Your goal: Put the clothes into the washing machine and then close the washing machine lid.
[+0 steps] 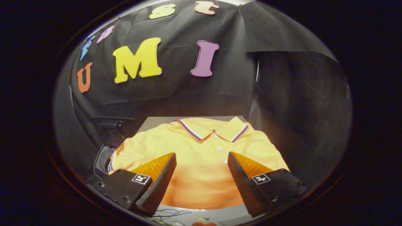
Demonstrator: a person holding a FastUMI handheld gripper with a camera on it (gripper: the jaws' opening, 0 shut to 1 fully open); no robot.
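Gripper view: my gripper (201, 175) gapes empty over the yellow polo shirt (201, 147); washing machine (105, 150) left of shirt, partly covered by its sleeve.

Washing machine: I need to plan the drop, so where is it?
The washing machine sits beyond the left finger, its opening partly under the shirt's sleeve.

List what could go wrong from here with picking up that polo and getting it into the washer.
1. The gripper is open with the spread-out yellow polo shirt between and ahead of its fingers; a pinch on flat fabric may catch one layer only and slip.
2. The washing machine opening sits off beside the shirt's sleeve, partly covered by it; trailing cloth could drape over the rim and likely block the lid.
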